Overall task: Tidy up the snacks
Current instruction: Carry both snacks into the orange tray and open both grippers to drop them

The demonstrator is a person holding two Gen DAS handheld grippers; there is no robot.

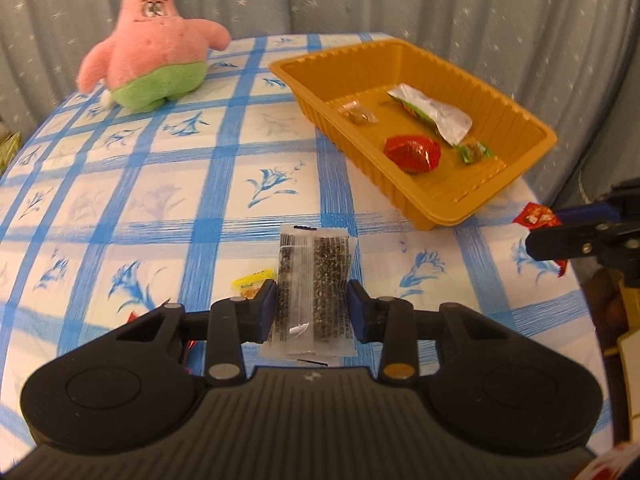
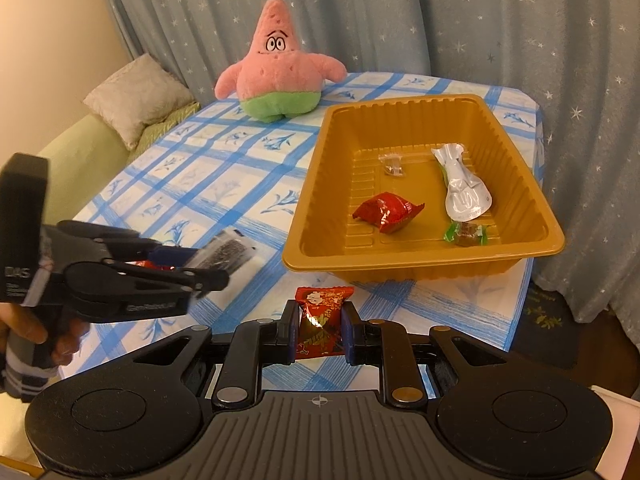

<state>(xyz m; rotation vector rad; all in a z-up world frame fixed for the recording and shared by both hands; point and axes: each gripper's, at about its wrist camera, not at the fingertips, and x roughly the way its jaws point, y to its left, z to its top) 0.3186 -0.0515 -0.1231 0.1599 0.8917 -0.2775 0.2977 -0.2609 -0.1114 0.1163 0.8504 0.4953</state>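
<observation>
My left gripper [image 1: 312,308] is shut on a clear packet of dark seaweed snack [image 1: 312,288], held above the tablecloth; it also shows in the right wrist view [image 2: 228,252]. My right gripper [image 2: 320,328] is shut on a red patterned candy packet [image 2: 322,320], in front of the tray. The orange plastic tray [image 2: 316,200] holds a red wrapped snack [image 2: 386,210], a silver-white sachet [image 2: 460,184], a green-ended candy [image 2: 466,234] and a small clear-wrapped piece [image 2: 392,166].
A pink starfish plush [image 2: 278,68] stands at the far side of the blue-checked tablecloth [image 1: 160,184]. A small yellow packet [image 1: 250,284] and a red wrapper lie under my left gripper. A cushion [image 2: 136,96] and sofa are at the left. Curtains hang behind.
</observation>
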